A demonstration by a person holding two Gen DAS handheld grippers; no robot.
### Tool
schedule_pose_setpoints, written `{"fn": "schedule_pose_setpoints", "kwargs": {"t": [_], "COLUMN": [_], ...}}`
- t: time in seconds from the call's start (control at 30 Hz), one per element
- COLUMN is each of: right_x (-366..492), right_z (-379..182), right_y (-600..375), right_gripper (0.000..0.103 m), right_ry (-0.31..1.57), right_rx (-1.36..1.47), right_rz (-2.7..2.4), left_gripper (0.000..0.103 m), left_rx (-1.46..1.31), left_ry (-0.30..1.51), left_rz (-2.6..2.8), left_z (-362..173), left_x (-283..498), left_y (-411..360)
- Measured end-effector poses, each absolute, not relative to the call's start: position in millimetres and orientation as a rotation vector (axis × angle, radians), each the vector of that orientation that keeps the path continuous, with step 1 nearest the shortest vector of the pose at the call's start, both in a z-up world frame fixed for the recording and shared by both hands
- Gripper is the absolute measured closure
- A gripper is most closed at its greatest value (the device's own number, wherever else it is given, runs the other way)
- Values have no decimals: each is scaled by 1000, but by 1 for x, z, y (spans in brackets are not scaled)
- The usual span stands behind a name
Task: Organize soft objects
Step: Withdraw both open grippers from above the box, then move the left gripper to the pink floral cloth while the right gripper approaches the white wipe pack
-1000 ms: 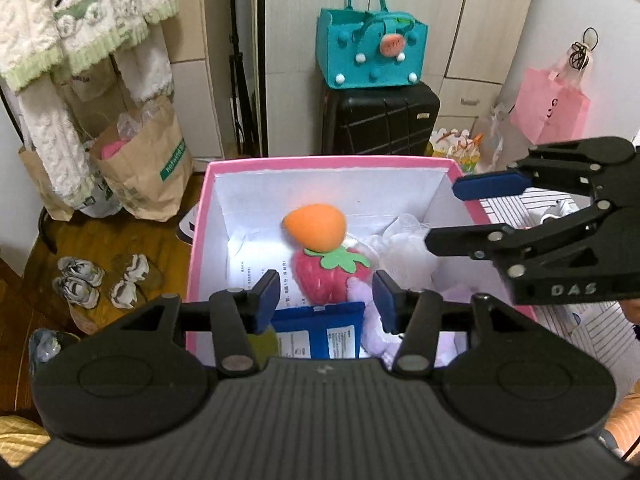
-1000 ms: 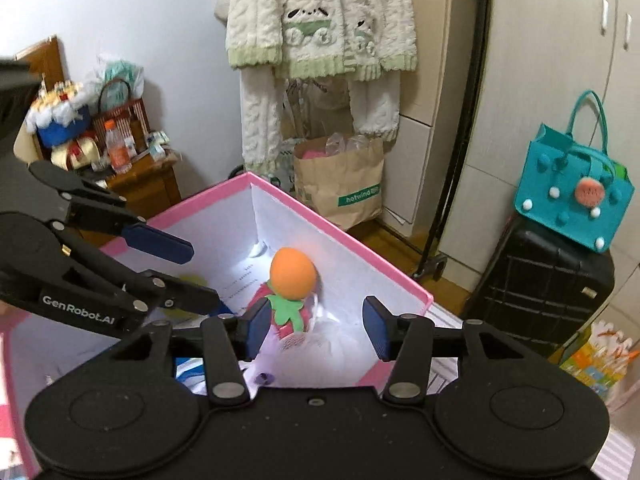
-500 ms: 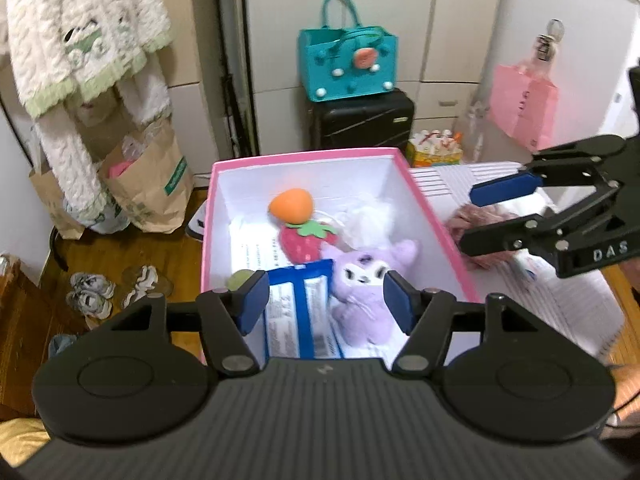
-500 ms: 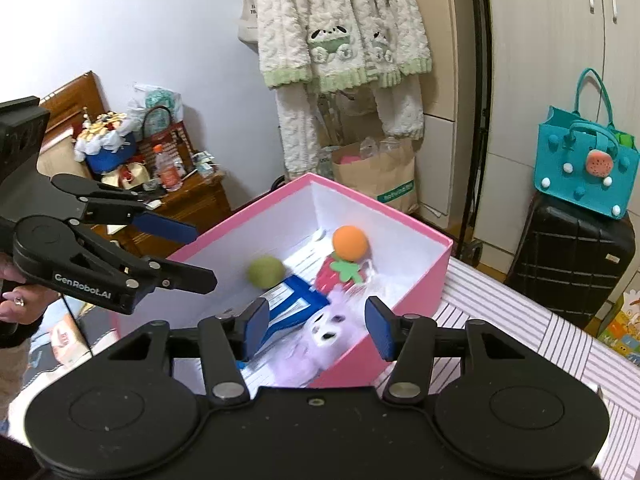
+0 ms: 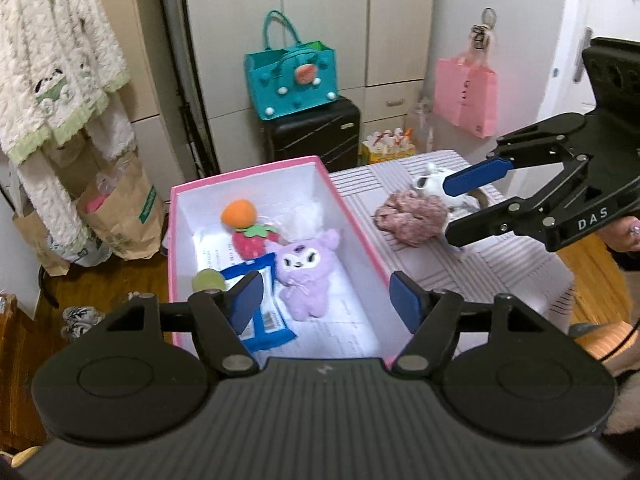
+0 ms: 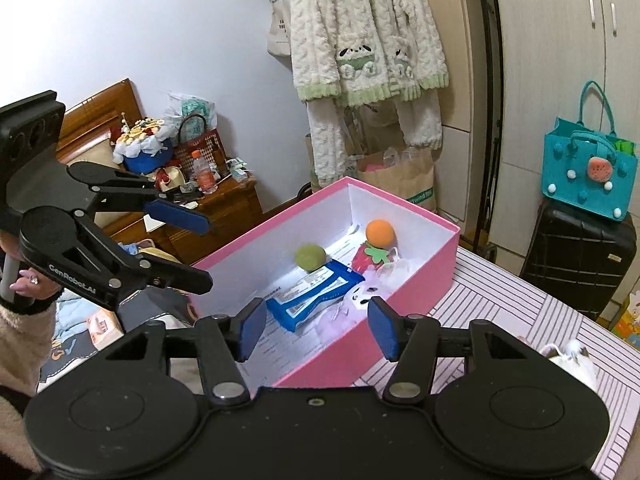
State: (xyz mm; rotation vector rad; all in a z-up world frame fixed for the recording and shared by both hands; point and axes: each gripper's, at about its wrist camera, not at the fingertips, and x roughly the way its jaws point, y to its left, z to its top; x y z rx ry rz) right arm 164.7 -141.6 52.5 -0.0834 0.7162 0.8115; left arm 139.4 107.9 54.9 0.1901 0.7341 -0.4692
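Both tools empty; left tool (image 5: pixel 324 300), right tool (image 6: pixel 316 330) jaws just been widening. Purple plush (image 5: pixel 302 270) in pink box (image 5: pixel 356 236) below. Pink fluffy item (image 5: pixel 412 216), white plush (image 5: pixel 430 182) left on surface (image 5: pixel 520 264) ahead of right tool.

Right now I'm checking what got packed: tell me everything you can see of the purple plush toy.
The purple plush toy is a soft, fuzzy lilac animal with two ears, a white face with dark eyes and small limbs. It lies face up on the printed paper lining the pink box. Its head is near the strawberry plush; its side is next to the blue packet. No gripper touches it.
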Motion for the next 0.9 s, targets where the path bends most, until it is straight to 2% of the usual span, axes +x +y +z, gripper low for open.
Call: {"fn": "schedule_pose_setpoints", "kwargs": {"t": [0.47, 0.6, 0.9], "right_x": [130, 123, 120], "right_z": [54, 51, 22], "right_y": [-185, -196, -224], "right_gripper": [36, 35, 32], "right_ry": [735, 748, 816], "right_rx": [-122, -146, -115], "right_rz": [813, 825, 811], "left_gripper": [32, 29, 28], "left_rx": [187, 189, 205], "left_ry": [788, 798, 858], "left_rz": [-530, -560, -687], "left_z": [57, 51, 28], "left_x": [123, 122, 126], "left_y": [65, 48, -3]}}
